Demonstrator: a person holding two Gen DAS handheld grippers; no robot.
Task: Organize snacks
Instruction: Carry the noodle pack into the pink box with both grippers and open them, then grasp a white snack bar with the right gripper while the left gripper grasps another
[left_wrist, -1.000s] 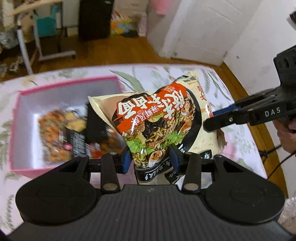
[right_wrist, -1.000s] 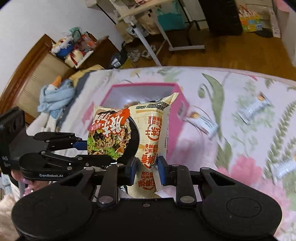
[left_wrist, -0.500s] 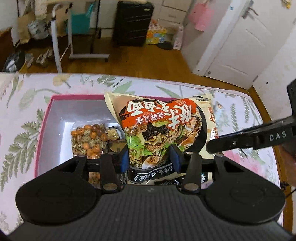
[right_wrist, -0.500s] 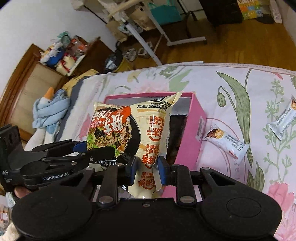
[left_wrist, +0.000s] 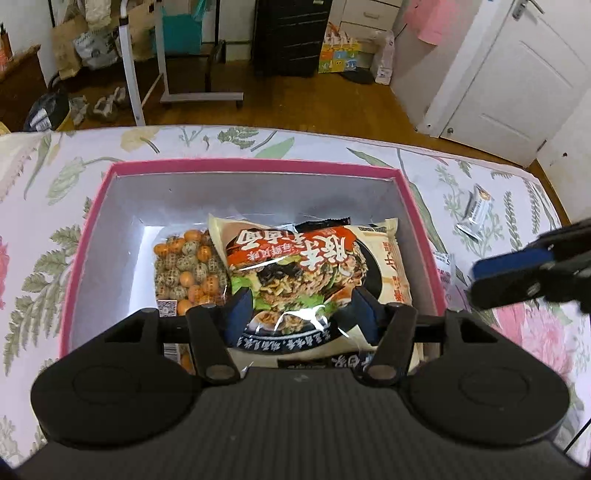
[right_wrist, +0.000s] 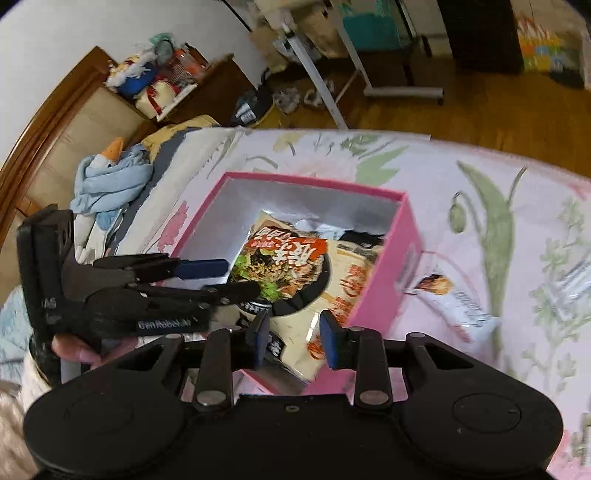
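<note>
The floral-print bed cover (left_wrist: 332, 144) is supporting the pink-rimmed cardboard box (left_wrist: 255, 166). The cream-and-red plastic noodle packet (left_wrist: 317, 273) is lying inside it, overlapping a clear bag of speckled nuts (left_wrist: 188, 269). The left gripper (left_wrist: 301, 314) and right gripper (right_wrist: 293, 338) are both standing wide, holding nothing. The packet is probably light, crinkly and brittle inside; gripping a sealed edge is advisable.

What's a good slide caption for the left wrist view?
Left gripper, fingers open, over noodle packet lying in pink box beside peanut bag.
</note>
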